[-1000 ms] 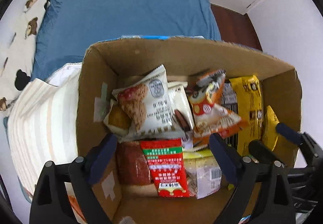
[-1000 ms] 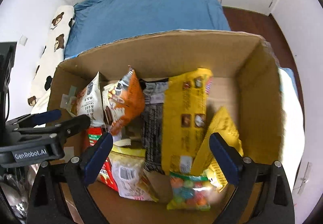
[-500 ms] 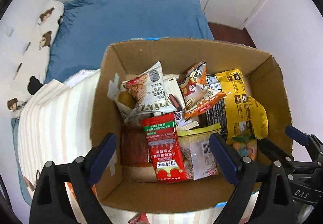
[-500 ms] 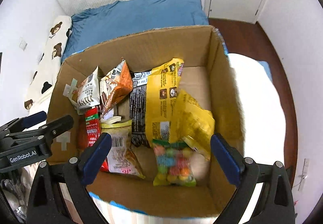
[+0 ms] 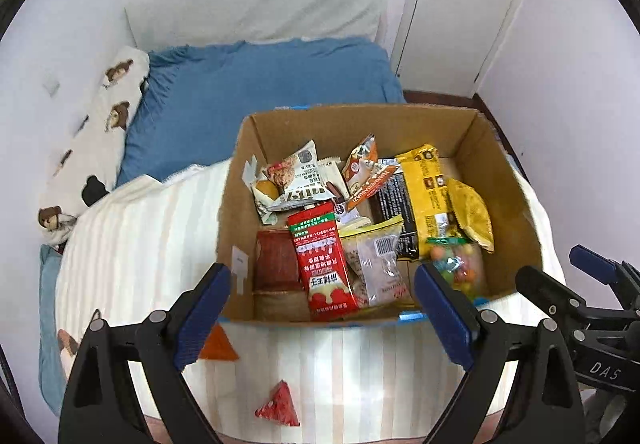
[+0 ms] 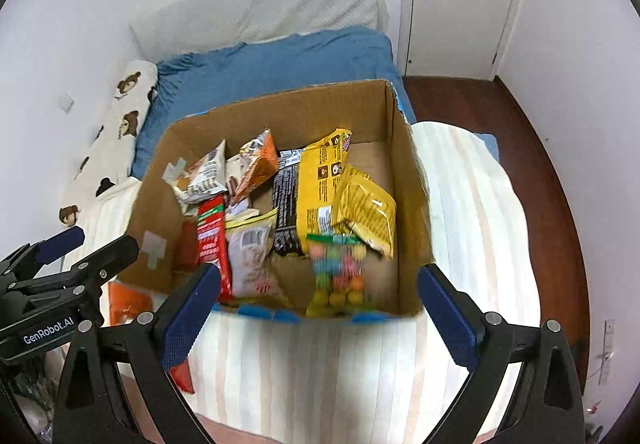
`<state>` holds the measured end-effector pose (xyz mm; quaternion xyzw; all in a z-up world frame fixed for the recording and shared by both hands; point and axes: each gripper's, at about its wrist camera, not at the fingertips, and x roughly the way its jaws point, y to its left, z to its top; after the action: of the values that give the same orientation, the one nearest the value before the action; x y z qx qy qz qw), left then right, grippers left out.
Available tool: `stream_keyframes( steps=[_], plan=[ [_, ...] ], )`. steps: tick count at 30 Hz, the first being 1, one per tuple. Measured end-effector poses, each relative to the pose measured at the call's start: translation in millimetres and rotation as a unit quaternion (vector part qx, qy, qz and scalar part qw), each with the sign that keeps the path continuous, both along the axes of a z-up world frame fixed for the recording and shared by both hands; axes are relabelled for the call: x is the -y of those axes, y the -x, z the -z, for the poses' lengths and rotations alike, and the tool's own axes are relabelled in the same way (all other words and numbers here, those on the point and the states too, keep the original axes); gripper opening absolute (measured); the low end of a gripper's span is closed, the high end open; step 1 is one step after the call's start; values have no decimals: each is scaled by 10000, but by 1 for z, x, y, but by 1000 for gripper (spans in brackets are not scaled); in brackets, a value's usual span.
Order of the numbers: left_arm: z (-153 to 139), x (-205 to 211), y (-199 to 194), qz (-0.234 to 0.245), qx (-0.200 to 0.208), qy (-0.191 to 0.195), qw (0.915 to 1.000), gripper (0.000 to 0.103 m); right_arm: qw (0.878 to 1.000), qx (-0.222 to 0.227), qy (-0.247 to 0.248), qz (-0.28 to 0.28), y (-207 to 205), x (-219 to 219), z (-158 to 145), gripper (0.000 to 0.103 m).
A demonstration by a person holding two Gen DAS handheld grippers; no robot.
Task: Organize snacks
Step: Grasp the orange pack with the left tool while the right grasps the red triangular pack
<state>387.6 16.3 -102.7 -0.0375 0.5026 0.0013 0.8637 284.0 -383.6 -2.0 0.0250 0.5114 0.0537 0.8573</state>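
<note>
A bed [image 5: 264,84] under a blue sheet fills the far side of the room, with a bear-print pillow [image 5: 96,132] along the wall and a white door [image 5: 464,4] at its corner. Nearer, a cream striped blanket [image 5: 136,244] covers the surface on which an open cardboard box [image 5: 360,124] stands. The box holds a jumble of snacks: a long yellow packet [image 5: 424,180] lies at its right side against a black-printed pack, a red carton-style pack [image 5: 324,264] stands at the front, a clear bag with a barcode [image 5: 376,264] sits just beside it, and a small bag of coloured candy balls [image 5: 456,264] rests in the near right corner. White and orange wrappers crowd the back left of the box. Outside the box, on the blanket in front of it, lie an orange triangular packet [image 5: 218,344] and a smaller red triangular packet [image 5: 280,406]. The left gripper [image 5: 320,316] hangs above the box's near edge, jaws spread wide with nothing between them. The right gripper [image 6: 316,318] hangs beside it, its blue pads likewise wide apart and empty.
</note>
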Motion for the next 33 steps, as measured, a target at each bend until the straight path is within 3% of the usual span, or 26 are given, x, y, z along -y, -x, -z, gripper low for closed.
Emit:
stream_keyframes(
  steps=[12,20,27,32,33],
  plan=[
    [-51,1,81,-86,711,47,9974,94,9969,783,13,-22,82,2,-62,102],
    [-66,2,108,-100,939,46,9955,94,9940,1037,-314,126,108,12,-82,102],
    [-60,-17,117,-445,1140,141,9924,94,9943,939,-483,114,113,2,-60,102],
    [-28,-57,115,-688,748,210,9946,94,9944,154,-1035,-126,100,-26,-6,102],
    [-20,-67,114,-794,667,132,9945,94,9921,-3,-1229,-241,98,-35,9,97]
  ],
)
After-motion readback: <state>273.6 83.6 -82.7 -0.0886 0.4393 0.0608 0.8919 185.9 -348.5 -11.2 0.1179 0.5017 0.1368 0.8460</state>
